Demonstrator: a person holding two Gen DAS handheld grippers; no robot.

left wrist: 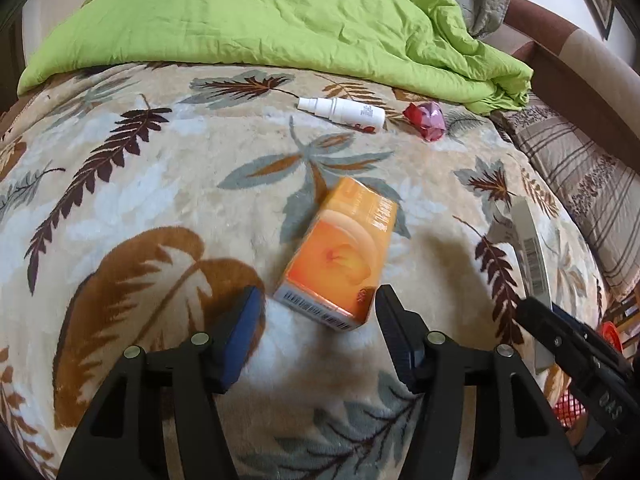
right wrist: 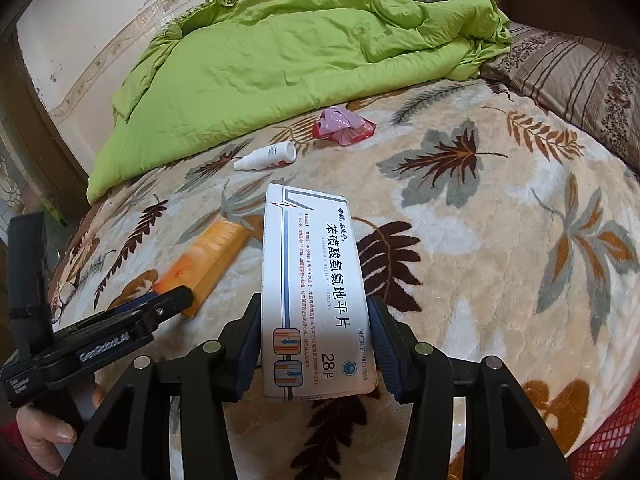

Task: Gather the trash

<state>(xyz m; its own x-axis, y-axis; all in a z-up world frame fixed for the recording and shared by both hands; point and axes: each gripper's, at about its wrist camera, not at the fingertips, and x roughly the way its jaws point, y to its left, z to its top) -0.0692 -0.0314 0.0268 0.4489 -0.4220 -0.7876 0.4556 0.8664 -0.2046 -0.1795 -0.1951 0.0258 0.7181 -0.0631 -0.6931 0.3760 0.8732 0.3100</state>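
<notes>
Mid-collection, two-handed. My right gripper (right wrist: 316, 344) is pinching a white tablet box (right wrist: 314, 292) across its width, both pads flat against its long sides, the box raised off the leaf-print blanket (right wrist: 500, 260) and pointing forward along the fingers

My left gripper (left wrist: 318, 304) is spread wide, low over the blanket, its jaws flanking the near end of the orange carton (left wrist: 340, 252). The carton lies flat and slightly skewed, barcode end toward me. One pad looks to be beside the carton's near right corner; the other stands apart on the left. No grip yet

Still lying out, toward the far edge of the blanket just short of the green duvet (left wrist: 260, 20): a small white spray bottle (left wrist: 342, 114) on its side, and a crumpled red-and-pink wrapper (left wrist: 426, 120) just beside it on the right

Red mesh (right wrist: 612, 428) shows at the near right corner of the right wrist view; possibly a basket for the trash, I cannot tell

Step in hand, as I judge it: taking the orange carton with the left while the right carries the tablet box

Next move calls for easing the left gripper forward so the pads sit further along the carton's sides, squaring to its skew, then closing. The plush blanket gives, so a pad could dig into it rather than slide alongside
</notes>
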